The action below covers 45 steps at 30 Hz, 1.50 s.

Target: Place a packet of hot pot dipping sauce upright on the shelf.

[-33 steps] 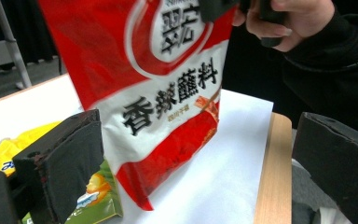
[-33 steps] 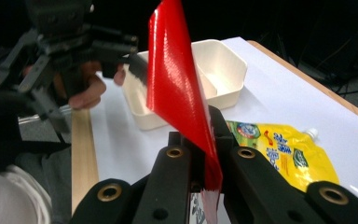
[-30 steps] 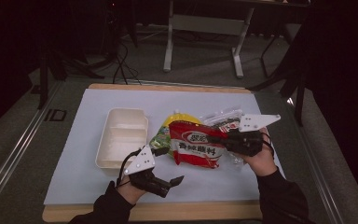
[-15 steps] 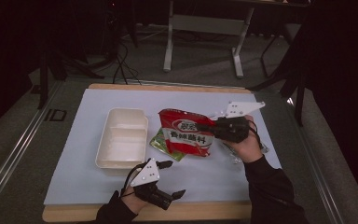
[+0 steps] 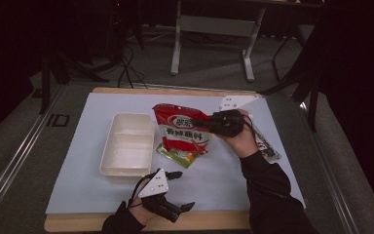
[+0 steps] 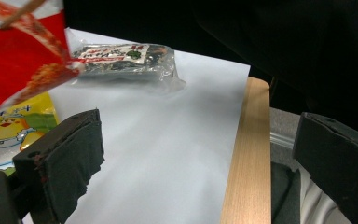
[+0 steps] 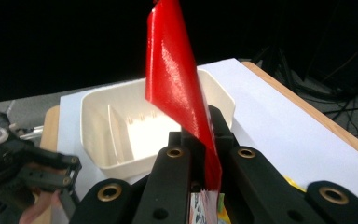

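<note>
A white sheet covers the wooden surface (image 5: 126,90) in a dark room. The right tongs (image 5: 209,123) pinch the red packet (image 5: 182,131), lifted upright beside the white tray (image 5: 126,148). The left tongs (image 5: 180,190) rest spread at the near edge, palm down

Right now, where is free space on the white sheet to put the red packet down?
Bare sheet lies near the front edge between the left gripper and the person's right sleeve, and behind the white tray. It is crowded beside the tray: the held red packet hangs over the yellow-green packet.
</note>
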Motion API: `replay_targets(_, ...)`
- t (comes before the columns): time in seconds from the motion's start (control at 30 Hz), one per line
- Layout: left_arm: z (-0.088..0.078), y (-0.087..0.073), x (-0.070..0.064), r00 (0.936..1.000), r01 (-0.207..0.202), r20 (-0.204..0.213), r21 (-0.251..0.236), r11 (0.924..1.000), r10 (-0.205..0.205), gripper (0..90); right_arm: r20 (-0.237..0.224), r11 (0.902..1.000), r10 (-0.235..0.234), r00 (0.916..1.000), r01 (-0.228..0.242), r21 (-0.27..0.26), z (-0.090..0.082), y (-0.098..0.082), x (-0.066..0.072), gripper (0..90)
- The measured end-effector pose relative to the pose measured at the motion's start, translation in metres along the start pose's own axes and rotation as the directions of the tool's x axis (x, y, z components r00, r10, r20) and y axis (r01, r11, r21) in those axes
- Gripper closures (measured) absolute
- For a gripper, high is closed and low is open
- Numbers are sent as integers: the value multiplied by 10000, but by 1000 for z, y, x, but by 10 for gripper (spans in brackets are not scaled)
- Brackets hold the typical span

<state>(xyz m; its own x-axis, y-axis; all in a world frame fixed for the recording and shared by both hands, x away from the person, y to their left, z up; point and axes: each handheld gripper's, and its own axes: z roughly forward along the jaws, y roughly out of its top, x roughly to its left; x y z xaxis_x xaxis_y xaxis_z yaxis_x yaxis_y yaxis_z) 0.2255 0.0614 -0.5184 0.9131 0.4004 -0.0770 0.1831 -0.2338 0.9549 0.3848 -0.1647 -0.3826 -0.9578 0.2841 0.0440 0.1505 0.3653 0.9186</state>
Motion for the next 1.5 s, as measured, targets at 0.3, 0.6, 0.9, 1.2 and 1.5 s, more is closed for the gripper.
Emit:
replay_targets(0.3,0,-1,0,10000,-38,85,40,10000,38,31,-165,9999,-25,9999,23,-163,16,12,-7,897)
replay_targets(0.6,1,-5,0,9994,-75,327,184,9998,69,32,-389,9997,-4,9992,-5,-233,36,23,-12,898)
replay_targets(0.9,-1,-4,1,9993,-38,374,61,10000,36,32,-460,9994,-89,9989,73,-335,49,31,-15,897)
replay_targets(1.2,-2,-5,0,9993,-114,349,106,9999,110,32,-546,9986,-202,9983,175,-497,66,43,-19,897)
replay_targets(1.5,-6,-6,1,9997,-1,225,120,9999,-1,32,-739,9983,-190,9971,148,-564,85,52,-21,897)
